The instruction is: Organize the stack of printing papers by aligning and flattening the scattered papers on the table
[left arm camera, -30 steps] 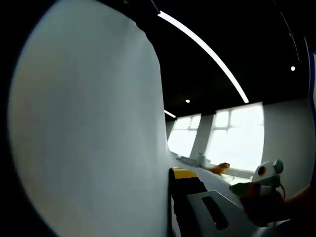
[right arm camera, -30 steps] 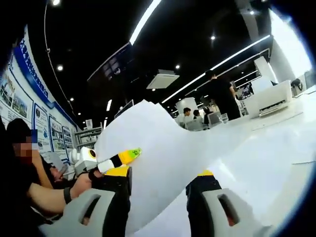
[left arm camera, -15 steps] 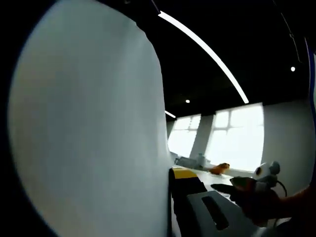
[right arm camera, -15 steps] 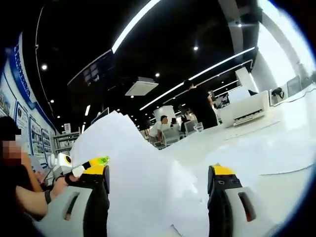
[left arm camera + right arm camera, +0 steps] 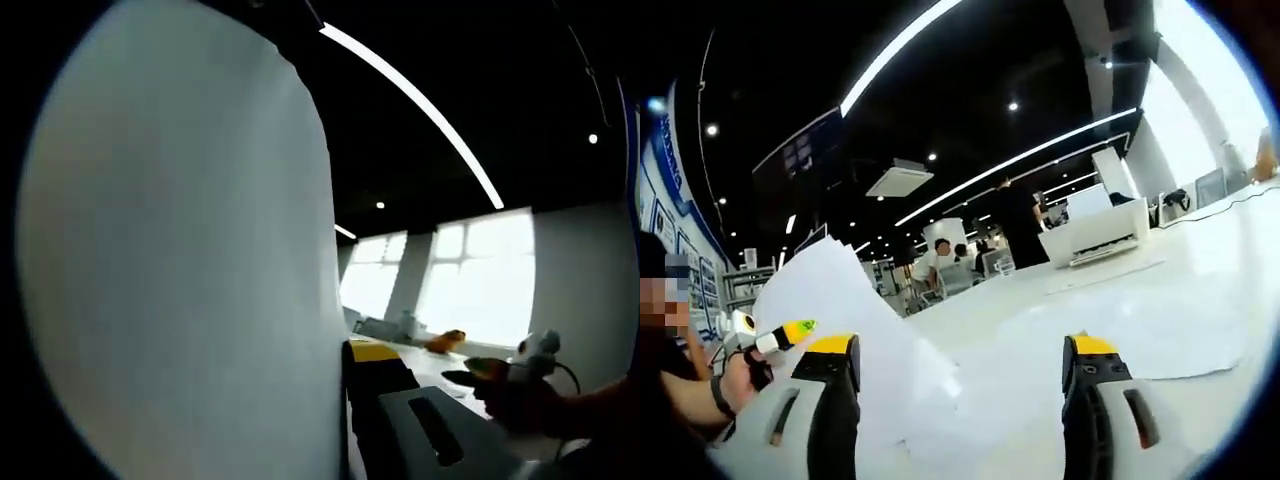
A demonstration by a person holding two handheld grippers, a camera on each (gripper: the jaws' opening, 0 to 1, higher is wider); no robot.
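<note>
in the right gripper view the right gripper [image 5: 958,400] has its jaws spread wide, with nothing pinched between them, above the white desk [image 5: 1200,290]. the papers [image 5: 855,330] stand bunched up at the left, by the left jaw, their top edges ragged and uneven, and they slope down onto the desk between the jaws; more flat sheets [image 5: 1160,335] lie spread on the desk to the right. at the far left a hand [image 5: 740,378] holds the left gripper [image 5: 775,338] with its yellow-green tip beside the raised papers. in the left gripper view a big curved sheet of paper [image 5: 180,260] stands close against the camera and hides one jaw, so i cannot tell how the left jaws stand; the yellow-tipped jaw that shows sits right at the sheet's edge. the right gripper [image 5: 500,368] in a hand shows at the lower right.
</note>
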